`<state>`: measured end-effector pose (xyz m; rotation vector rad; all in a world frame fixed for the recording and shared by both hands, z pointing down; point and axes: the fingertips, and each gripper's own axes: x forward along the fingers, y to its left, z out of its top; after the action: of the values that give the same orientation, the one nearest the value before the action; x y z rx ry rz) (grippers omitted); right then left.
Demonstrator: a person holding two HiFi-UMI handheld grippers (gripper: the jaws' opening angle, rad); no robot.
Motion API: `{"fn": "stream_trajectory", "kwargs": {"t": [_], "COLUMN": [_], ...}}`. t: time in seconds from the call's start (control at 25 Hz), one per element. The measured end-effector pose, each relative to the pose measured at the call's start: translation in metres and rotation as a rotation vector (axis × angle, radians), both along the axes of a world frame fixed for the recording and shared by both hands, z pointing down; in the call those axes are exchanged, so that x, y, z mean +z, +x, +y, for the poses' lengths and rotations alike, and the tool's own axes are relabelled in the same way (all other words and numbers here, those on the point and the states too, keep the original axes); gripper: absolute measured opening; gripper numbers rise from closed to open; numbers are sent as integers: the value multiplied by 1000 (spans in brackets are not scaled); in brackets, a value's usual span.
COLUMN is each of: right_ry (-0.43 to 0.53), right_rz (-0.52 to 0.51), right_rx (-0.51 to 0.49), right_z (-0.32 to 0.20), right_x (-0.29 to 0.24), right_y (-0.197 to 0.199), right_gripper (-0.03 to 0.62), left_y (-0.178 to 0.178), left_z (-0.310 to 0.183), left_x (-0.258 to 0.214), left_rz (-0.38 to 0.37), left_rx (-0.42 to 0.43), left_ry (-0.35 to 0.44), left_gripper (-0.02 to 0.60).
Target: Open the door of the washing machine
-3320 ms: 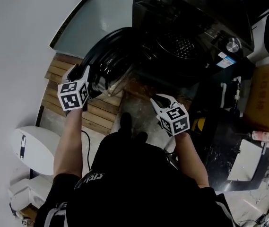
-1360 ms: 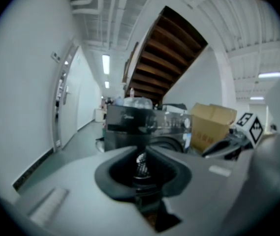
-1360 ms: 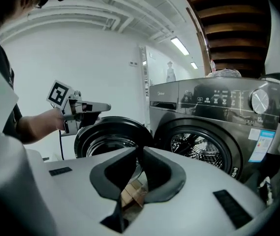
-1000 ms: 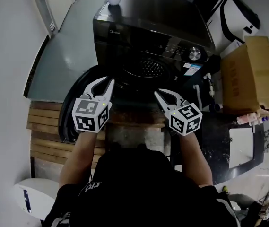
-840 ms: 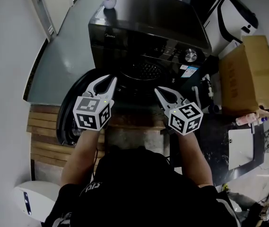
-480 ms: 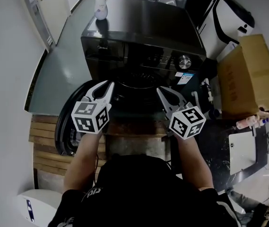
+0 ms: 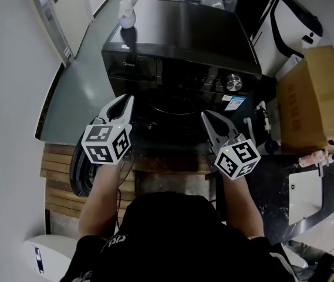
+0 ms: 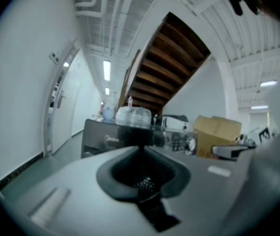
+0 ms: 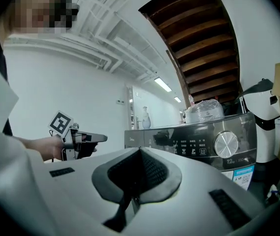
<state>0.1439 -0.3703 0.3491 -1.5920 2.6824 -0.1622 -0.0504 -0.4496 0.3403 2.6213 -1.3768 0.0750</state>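
- Washing machine [image 7: 178, 40]: black front-loader, top centre of head view, 12 o'clock from the person.
- Door [image 7: 80, 172]: already open, swung out to 7–8 o'clock of the machine, over the wooden slats [image 7: 58, 184]. Drum opening [image 7: 169, 106] is exposed.
- Left hand-held gripper [image 7: 127, 101]: in the air at 8 o'clock of the drum opening, apart from the door. Jaws have just been closing, tips now about together, nothing between them.
- Right hand-held gripper [image 7: 206, 116]: at 4 o'clock of the drum opening, below the knob [image 7: 233, 82]. Jaws fully together, empty, touching nothing.
- Soap bottle [image 7: 127, 13]: on the machine's top, at its 10 o'clock corner.
- Cardboard box [image 7: 313, 96]: 3 o'clock of the machine.
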Motion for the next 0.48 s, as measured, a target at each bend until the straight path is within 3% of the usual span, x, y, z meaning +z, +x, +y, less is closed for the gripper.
{"fn": "stream_trajectory", "kwargs": {"t": [0.2, 0.36, 0.48], "right_ry": [30, 69, 60], "right_rz": [9, 131, 145], "right_rx": [-4, 14, 8], "right_z": [-3, -4, -3], "right_x": [-7, -12, -12], "right_y": [3, 3, 3], "right_gripper": [-8, -9, -9], "left_y": [1, 4, 5], "left_z": [-5, -8, -7], "left_x": [-9, -14, -18], "left_rz": [-16, -39, -58], "left_rx": [-18, -9, -8], "left_ry": [36, 51, 62], "left_gripper": [21, 11, 9]}}
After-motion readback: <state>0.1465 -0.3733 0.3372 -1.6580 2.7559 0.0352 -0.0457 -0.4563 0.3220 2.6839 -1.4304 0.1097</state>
